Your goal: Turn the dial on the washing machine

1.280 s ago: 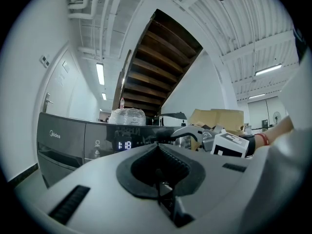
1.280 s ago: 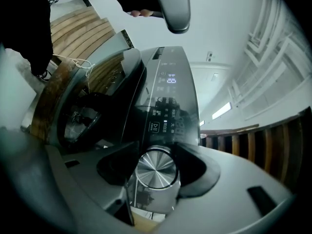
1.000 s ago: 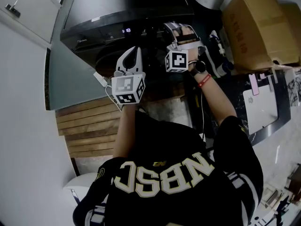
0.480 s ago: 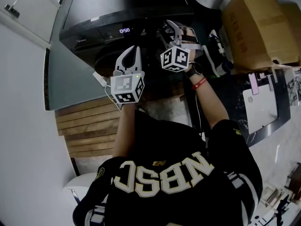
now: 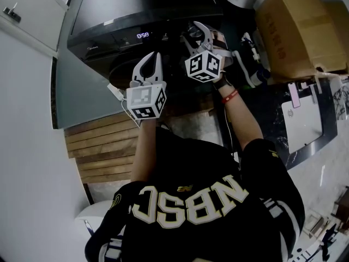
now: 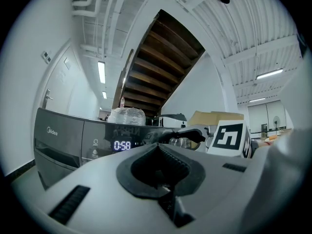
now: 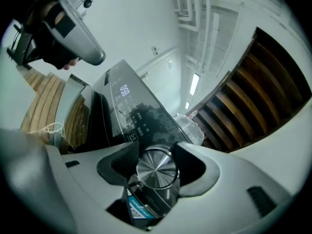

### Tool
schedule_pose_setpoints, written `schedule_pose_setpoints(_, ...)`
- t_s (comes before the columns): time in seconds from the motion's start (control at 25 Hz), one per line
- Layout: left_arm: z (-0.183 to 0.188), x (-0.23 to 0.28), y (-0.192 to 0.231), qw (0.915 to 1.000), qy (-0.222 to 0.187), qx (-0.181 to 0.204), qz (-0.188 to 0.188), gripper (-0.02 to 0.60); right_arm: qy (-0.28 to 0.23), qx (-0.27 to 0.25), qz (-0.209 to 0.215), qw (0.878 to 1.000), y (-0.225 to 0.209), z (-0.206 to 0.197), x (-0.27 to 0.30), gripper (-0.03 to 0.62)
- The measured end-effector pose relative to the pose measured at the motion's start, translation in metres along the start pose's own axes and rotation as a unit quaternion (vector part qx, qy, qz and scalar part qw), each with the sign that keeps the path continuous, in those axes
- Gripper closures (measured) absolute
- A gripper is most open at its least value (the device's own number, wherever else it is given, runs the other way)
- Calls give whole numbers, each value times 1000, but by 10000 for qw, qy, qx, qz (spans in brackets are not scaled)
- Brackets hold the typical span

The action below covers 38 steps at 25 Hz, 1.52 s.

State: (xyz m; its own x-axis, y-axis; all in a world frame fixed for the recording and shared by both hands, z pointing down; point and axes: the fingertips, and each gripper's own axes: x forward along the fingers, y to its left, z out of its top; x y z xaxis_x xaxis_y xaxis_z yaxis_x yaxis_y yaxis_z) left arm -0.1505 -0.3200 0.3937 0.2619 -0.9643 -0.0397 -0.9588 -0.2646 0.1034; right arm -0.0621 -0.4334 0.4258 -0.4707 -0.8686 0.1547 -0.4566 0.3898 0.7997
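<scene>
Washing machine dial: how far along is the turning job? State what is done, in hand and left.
Done: the right gripper is clamped on the dial; the display is lit. In hand: likely the turn itself. Left: letting go. The left gripper hangs shut, empty.

dial (image 7: 157,168): round brushed-metal knob, flat face toward camera, lower centre of right gripper view | washing machine (image 5: 147,4): dark grey, upper middle of head view | display (image 5: 143,35): lit, reads 0:58

A cardboard box (image 5: 297,31) (brown) lies well apart from wooden steps (image 5: 103,146).
</scene>
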Motion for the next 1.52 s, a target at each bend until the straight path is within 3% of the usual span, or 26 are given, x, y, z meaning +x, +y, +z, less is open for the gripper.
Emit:
schedule_pose_setpoints(0.28,3,-5,7,10000,-42,-23,79,566,-87,1521,-168,9882,-13,-2,-2,352)
schedule_pose_setpoints(0.72,1,-4,2,10000,-14,-28,7,566,-30,1579,-190,9873,-12,-1,-1,350)
schedule_pose_setpoints(1.04,1,-1,-1,10000,-2,-44,-43,566,-133,1968,-194,9802,-15,-2,-2,353)
schedule_pose_setpoints(1.16,0,0,-2,10000,0,-48,-49,566,-293,2566,-260,9657,-20,-3,-3,355)
schedule_pose_setpoints(1.32,1,0,-2,10000,-13,-52,-58,566,-409,3614,-375,9307,-27,-12,-4,355)
schedule_pose_setpoints(1.4,1,0,-1,10000,-14,-57,-59,566,-387,3731,-404,9261,-28,-13,-3,355)
schedule_pose_setpoints(1.52,0,1,-4,9999,-9,-56,-84,566,-331,3640,-385,9300,-27,-12,-3,353)
